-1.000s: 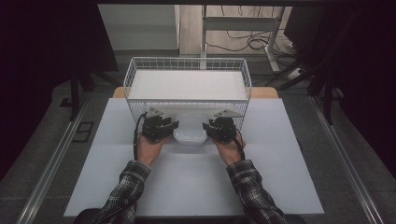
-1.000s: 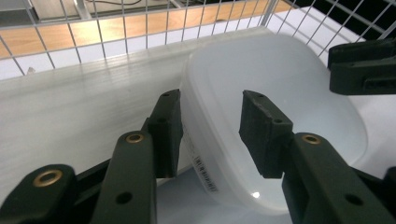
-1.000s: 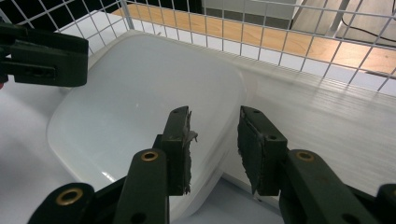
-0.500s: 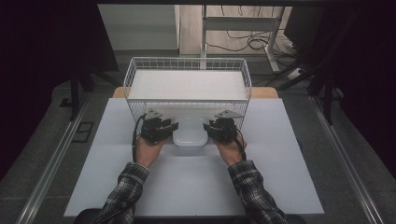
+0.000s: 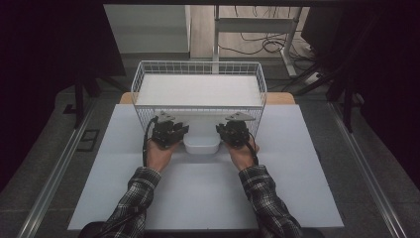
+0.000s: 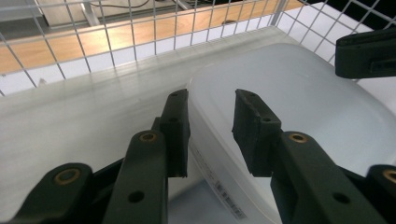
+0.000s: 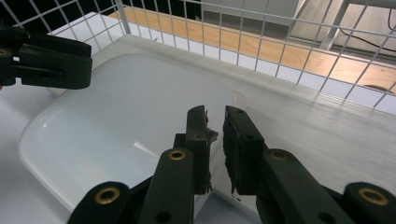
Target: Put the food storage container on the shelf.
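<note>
- High view is showing the white plastic container [image 5: 201, 140] lying upside down on the white table [image 5: 208, 198], right at the front wall of the wire basket [image 5: 198, 79], with a person's hands coming in from either side of it.
- Left gripper [image 6: 212, 122] is closing on the container's left rim; in the left gripper view the rim is sitting between the jaws, but a gap is showing beside the pads, so I cannot tell whether they are pressing yet. If it is only straddling, a lift is likely to leave that end behind.
- Right gripper [image 7: 215, 140] is clenching down on the opposite rim, jaws almost together with only the thin edge between them. That bite is looking shallow, near the pad tips, so the smooth plastic could be slipping out under load.
- With one side gripping firmer than the other, the container could be tilting or twisting as it is rising.
- Basket wire is standing just beyond both grippers; any forward push could be knocking the container or a jaw into the mesh and shifting the basket.
</note>
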A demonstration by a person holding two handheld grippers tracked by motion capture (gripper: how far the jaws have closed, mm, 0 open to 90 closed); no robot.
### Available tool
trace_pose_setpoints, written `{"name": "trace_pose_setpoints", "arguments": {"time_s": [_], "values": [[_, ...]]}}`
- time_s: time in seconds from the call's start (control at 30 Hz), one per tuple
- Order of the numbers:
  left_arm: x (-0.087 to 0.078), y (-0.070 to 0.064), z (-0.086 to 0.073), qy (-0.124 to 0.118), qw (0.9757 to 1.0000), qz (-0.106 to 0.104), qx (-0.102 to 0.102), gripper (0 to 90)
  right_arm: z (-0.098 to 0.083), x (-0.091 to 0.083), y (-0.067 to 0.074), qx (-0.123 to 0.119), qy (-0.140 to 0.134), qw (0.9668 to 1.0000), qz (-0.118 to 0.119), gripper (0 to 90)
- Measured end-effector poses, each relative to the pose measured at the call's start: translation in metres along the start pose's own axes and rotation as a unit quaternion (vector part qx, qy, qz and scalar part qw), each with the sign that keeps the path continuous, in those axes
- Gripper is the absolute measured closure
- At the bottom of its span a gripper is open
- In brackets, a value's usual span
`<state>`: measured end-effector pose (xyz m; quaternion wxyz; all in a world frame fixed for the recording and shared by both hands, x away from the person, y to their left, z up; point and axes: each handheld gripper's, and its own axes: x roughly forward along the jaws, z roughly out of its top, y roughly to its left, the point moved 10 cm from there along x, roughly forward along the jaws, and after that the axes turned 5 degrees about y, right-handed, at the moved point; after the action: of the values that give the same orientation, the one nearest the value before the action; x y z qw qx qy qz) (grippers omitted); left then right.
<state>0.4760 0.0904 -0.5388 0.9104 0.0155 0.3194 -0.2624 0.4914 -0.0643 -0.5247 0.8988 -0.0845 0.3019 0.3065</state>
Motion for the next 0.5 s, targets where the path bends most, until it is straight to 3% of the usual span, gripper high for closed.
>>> {"name": "trace_pose_setpoints", "arguments": {"time_s": [0.17,0.27,0.5], "values": [[0.002,-0.001,0.001,0.002,1.0,0.005,0.003,66.4,0.0,-0.002,0.0,-0.004,0.006,1.0,-0.001,78.4],[0.003,-0.001,0.001,0.001,1.0,0.004,-0.001,66.3,-0.002,-0.008,0.004,-0.006,0.005,0.9999,0.011,79.2],[0.002,-0.001,0.001,0.004,1.0,-0.001,-0.004,65.6,-0.019,-0.043,0.033,-0.021,0.001,0.9972,0.071,88.4]]}}
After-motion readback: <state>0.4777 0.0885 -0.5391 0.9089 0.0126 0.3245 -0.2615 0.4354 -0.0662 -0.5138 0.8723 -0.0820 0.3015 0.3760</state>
